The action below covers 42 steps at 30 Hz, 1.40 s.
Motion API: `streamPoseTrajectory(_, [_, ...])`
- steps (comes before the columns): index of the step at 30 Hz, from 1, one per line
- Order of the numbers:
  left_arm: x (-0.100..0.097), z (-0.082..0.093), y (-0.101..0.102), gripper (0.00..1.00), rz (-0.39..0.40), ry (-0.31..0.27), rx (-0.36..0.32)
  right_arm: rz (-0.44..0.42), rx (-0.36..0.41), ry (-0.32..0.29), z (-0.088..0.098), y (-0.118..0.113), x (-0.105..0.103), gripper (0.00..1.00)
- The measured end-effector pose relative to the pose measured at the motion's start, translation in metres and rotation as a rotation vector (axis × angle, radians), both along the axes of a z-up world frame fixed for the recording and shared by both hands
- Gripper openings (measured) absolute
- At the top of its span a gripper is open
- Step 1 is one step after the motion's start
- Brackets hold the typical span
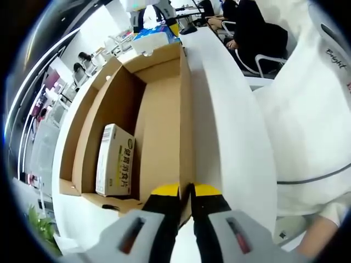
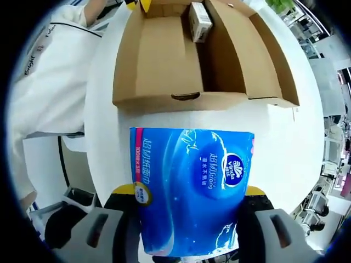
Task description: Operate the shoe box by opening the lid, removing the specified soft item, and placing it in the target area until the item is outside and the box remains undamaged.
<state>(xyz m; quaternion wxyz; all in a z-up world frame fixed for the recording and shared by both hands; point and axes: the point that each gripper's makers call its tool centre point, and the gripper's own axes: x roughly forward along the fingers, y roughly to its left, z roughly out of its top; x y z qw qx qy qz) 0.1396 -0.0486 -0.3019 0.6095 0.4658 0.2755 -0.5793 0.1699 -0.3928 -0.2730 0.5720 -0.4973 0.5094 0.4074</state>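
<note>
The brown cardboard shoe box lies open on the white table, its lid folded out to the side. A small white, green and yellow carton lies inside against a wall. My left gripper is shut on the box's near side wall, one yellow-tipped jaw on either side of the cardboard edge. In the right gripper view, a blue soft tissue pack hangs above the table in front of the shoe box, outside it. My right gripper is shut on the pack, with its jaws pressing the pack's two sides.
A person in a white garment stands close beside the table. More people sit at desks further back. A green plant is below the table edge. In the right gripper view, the table ends just beyond the pack.
</note>
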Motion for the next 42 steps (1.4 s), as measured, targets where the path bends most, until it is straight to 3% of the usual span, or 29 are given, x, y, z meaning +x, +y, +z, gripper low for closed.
streamPoseTrajectory(17, [0.001, 0.000, 0.000, 0.06, -0.003, -0.003, 0.000, 0.054, -0.018, 0.007, -0.005, -0.001, -0.002, 0.71])
streamPoseTrajectory(21, [0.001, 0.000, 0.000, 0.06, -0.004, -0.005, -0.001, -0.012, 0.007, 0.004, -0.005, -0.001, 0.000, 0.72])
streamPoseTrajectory(23, [0.000, 0.000, 0.000, 0.06, -0.004, -0.005, -0.002, 0.029, 0.006, 0.000, -0.005, -0.001, 0.000, 0.73])
streamPoseTrajectory(31, [0.000, 0.000, 0.001, 0.06, -0.005, -0.006, 0.000, 0.065, 0.004, -0.015, -0.002, -0.001, 0.000, 0.73])
streamPoseTrajectory(42, [0.000, 0.000, 0.001, 0.06, -0.005, -0.007, 0.001, 0.053, 0.028, -0.027, 0.008, 0.000, -0.002, 0.70])
